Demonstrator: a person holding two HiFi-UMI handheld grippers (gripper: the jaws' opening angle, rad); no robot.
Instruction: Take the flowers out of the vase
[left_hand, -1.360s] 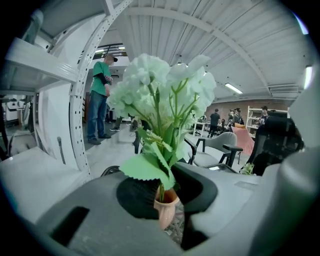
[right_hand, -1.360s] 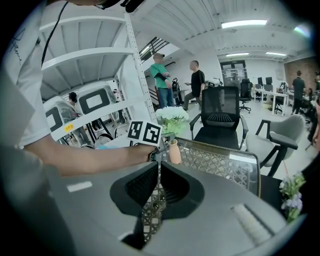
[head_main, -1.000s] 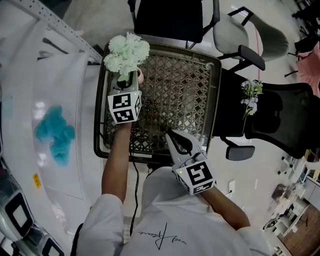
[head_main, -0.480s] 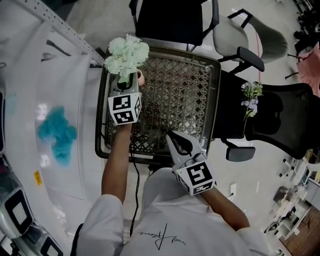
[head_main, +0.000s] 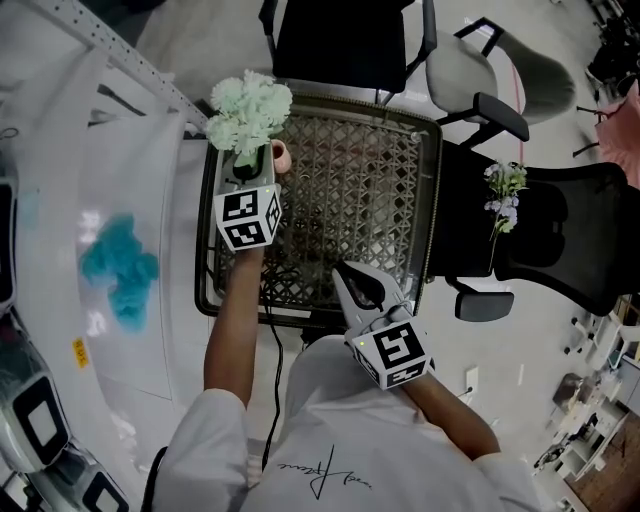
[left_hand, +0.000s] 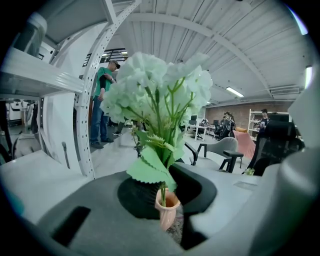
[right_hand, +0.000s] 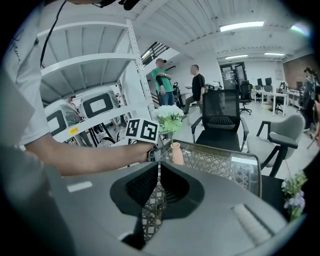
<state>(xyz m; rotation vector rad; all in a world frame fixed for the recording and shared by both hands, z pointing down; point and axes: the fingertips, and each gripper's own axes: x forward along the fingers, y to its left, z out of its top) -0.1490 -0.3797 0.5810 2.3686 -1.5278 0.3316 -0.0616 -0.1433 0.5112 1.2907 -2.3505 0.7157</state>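
A bunch of pale green flowers (head_main: 250, 105) stands in a small pink vase (head_main: 281, 156) at the far left corner of the table. My left gripper (head_main: 250, 160) is shut on the flower stems just above the vase mouth. In the left gripper view the blooms (left_hand: 160, 90) rise over the jaws, a leaf lies across the left pad, and the stem runs down into the vase (left_hand: 166, 212). My right gripper (head_main: 346, 272) hovers at the table's near edge, shut and empty. Its view shows the vase (right_hand: 176, 153) and flowers (right_hand: 170, 120) ahead.
The table has a woven lattice top with a dark rim (head_main: 432, 200). Black office chairs (head_main: 340, 40) stand at its far and right sides, one carrying a small purple and white sprig (head_main: 503, 190). White shelving (head_main: 120, 150) runs along the left. People stand in the background.
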